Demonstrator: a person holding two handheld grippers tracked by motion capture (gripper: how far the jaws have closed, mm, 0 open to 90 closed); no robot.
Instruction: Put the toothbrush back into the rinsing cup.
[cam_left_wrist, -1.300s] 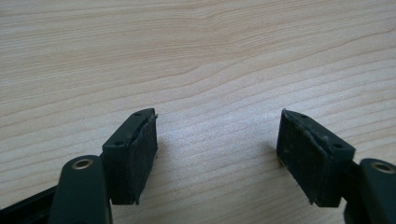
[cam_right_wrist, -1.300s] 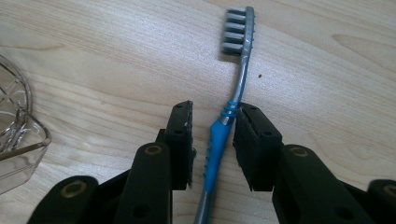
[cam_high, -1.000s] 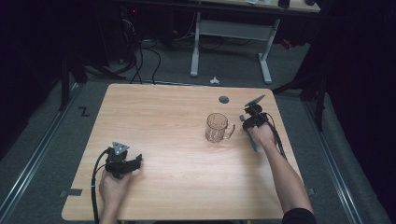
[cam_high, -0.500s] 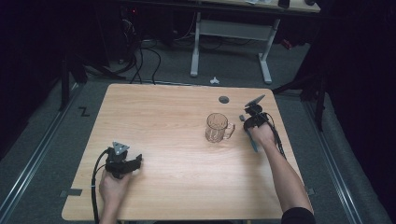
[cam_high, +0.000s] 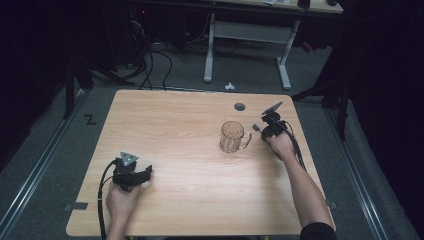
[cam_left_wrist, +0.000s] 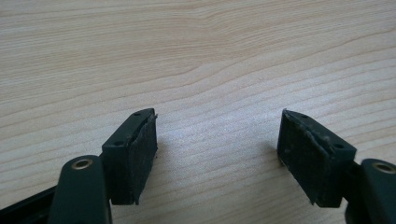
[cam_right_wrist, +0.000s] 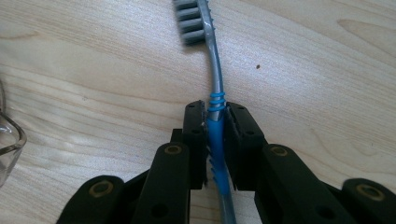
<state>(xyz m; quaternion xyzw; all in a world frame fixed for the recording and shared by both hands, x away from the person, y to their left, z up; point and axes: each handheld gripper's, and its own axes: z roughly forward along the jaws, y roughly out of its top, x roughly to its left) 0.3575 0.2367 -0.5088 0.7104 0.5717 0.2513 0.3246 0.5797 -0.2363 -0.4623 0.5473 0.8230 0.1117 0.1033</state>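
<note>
A toothbrush (cam_right_wrist: 215, 93) with a grey neck, grey bristles and a blue ribbed grip lies against the wooden table (cam_high: 190, 125). My right gripper (cam_right_wrist: 215, 122) is shut on its blue grip, bristle head pointing away from me. In the high view that right gripper (cam_high: 270, 125) sits just right of a clear glass mug (cam_high: 232, 136), whose handle faces it. The mug's rim (cam_right_wrist: 9, 140) shows at the left edge of the right gripper view. My left gripper (cam_high: 134, 172) rests low on the near left of the table, and its jaws stand wide apart with bare wood between its pads (cam_left_wrist: 144, 149).
A dark round hole (cam_high: 239, 106) sits in the tabletop behind the mug. Beyond the far edge stand a white table frame (cam_high: 245, 45) and loose cables (cam_high: 150, 60) on the floor. A cable trails from each gripper toward the near edge.
</note>
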